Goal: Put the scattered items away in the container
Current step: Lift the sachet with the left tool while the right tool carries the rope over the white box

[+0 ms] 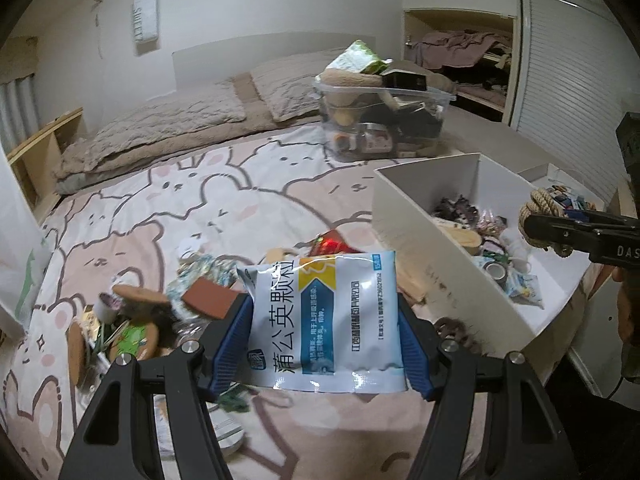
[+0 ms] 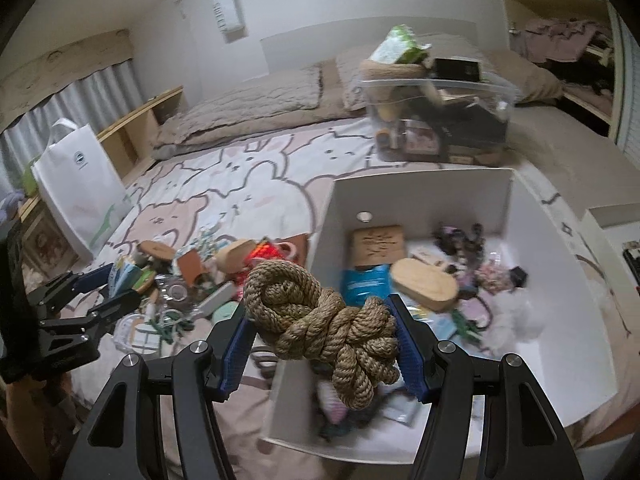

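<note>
White-blue sachet point(image 1: 326, 318), knotted rope point(image 2: 324, 320) aloft beside white box point(image 2: 520, 208)

On the bed point(image 1: 224, 184) a heap of scattered items point(image 1: 160, 308) lay left of the open box point(image 1: 416, 216), which held more small things. Behind the box stood a clear bin point(image 1: 384, 120), full. Pillows point(image 1: 180, 120) lay at the bed's far end.

The open-topped white rectangular box point(image 2: 420, 200) gives free entry from above, though its tall near wall stands between it and the heap of small scattered items point(image 1: 160, 312). Behind, the bare cartoon-printed bedspread point(image 1: 192, 200) lies open up to the overfilled clear plastic bin point(image 1: 384, 120).
</note>
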Tool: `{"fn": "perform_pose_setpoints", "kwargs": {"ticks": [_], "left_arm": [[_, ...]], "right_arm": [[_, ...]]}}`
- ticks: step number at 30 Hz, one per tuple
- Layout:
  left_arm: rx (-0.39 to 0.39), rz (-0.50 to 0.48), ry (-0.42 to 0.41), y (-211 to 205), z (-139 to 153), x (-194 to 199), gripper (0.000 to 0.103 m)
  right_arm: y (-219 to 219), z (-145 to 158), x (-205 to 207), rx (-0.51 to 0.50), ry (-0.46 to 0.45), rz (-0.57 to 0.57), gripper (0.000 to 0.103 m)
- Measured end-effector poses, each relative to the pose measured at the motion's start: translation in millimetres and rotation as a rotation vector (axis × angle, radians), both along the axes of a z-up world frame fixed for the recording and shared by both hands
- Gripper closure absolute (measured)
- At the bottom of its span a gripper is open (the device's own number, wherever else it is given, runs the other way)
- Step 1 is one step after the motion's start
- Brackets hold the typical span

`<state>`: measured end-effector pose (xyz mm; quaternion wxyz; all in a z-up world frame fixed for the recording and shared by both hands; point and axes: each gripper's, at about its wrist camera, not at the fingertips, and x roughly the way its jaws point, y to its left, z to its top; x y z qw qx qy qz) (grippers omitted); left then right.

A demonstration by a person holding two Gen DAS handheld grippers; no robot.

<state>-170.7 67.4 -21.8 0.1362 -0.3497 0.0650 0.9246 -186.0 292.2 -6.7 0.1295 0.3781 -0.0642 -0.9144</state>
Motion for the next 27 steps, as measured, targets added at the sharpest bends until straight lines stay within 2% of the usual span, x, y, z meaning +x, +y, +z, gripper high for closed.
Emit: {"fn": "perform_pose_setpoints", "kwargs": {"ticks": [9, 15, 24, 27], "left_arm": [[0.034, -0.071, 0.068, 43, 20, -1, 0.035], [0.027, -0.141, 0.088, 79, 27, -4, 0.035], [0.082, -0.226, 0.073, 122, 22, -15, 0.035], [0.061, -0.265, 0.066, 136, 18, -15, 0.035]], "right_arm": [[55, -3, -3, -0.052, 0.003, -0.094, 0.039], [80, -10, -7, -0.058, -0.009, -0.140, 0.039], [103, -16, -17, -0.061, -0.045, -0.191, 0.039], [108, -14, -23, -0.075, -0.068, -0.206, 0.039]]}}
